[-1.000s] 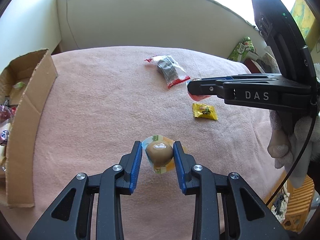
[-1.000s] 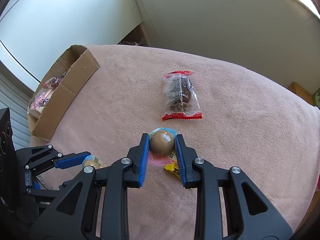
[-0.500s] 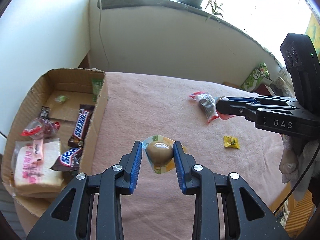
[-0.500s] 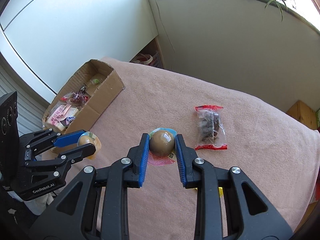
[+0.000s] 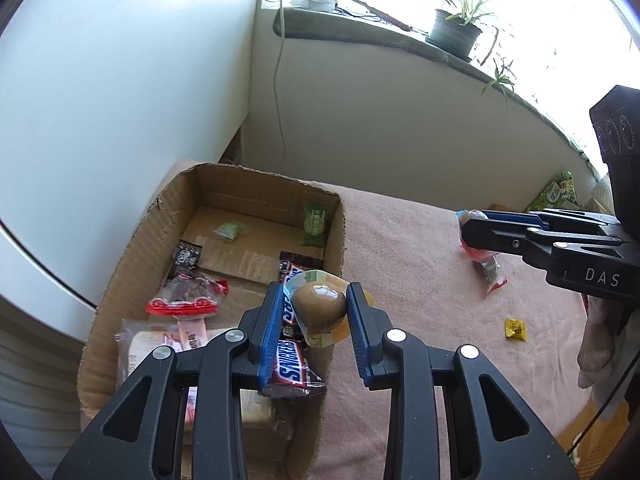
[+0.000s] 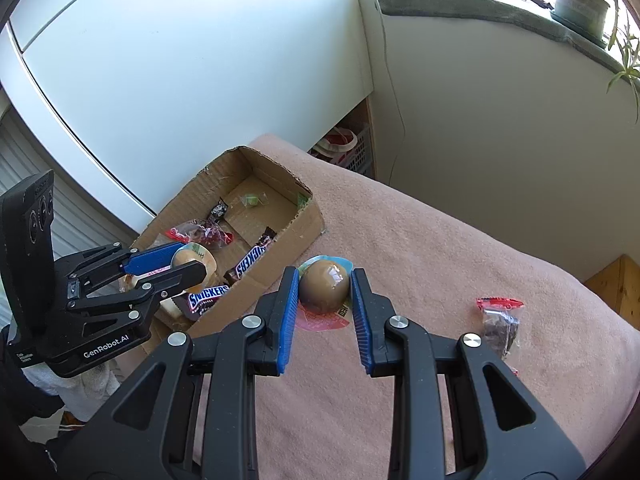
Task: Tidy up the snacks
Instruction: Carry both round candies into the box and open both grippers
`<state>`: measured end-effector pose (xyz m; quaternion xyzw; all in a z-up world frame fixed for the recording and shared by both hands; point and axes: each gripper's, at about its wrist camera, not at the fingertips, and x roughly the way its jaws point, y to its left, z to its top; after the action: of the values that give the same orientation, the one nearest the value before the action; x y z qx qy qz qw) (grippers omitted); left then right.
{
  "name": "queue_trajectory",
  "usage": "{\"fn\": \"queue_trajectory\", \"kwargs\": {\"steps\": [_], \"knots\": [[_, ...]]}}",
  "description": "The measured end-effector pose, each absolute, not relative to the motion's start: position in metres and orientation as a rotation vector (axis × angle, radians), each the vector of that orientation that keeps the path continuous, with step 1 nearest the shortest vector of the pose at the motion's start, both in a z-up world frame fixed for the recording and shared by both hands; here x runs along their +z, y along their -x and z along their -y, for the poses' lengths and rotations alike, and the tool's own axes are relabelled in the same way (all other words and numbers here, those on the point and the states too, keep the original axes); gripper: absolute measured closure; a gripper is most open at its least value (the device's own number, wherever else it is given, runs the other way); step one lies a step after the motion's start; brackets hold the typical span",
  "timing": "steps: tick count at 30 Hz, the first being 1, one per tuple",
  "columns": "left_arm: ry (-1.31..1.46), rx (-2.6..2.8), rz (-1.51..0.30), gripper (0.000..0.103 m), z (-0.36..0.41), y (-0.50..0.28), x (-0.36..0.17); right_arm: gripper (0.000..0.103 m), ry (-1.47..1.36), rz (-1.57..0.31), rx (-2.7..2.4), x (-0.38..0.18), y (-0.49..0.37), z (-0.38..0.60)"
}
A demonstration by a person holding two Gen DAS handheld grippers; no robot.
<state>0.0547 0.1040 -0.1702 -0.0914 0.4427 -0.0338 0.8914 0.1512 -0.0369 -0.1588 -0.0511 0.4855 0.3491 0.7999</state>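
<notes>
Claws [image 5: 318, 312] [image 6: 325, 292]: two, one egg [image 5: 319, 306] [image 6: 323, 286] each.

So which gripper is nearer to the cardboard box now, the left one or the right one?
Left. The left gripper, shut on an egg pack, hangs directly over the cardboard box. The right gripper, also shut on an egg pack, is beside the box, above the pink blanket.

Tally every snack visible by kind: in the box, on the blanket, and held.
Packaged eggs: 2
Snickers bars: 2
Red-ended clear packets: 2
Small wrapped candies: 2
Green packet: 1
Black packet: 1
Bread pack: 1
Total: 11
</notes>
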Motion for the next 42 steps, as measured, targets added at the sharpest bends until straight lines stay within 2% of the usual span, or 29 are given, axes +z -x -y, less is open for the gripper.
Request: {"fn": "queue_trajectory", "kwargs": {"steps": [18,34,42], "knots": [[0.209,0.028,-0.940,0.073,-0.154,-0.078,-0.176,0.076,0.168,-1.058,0.851,-0.169,-0.175,-0.057],[0.192,0.046,-0.955,0.072,-0.158,-0.083,-0.177,0.075,0.187,-1.087,0.878,-0.186,-0.190,-0.084],[0.186,0.060,-0.958,0.072,-0.160,-0.083,-0.174,0.070,0.195,-1.076,0.881,-0.184,-0.188,-0.092]]}}
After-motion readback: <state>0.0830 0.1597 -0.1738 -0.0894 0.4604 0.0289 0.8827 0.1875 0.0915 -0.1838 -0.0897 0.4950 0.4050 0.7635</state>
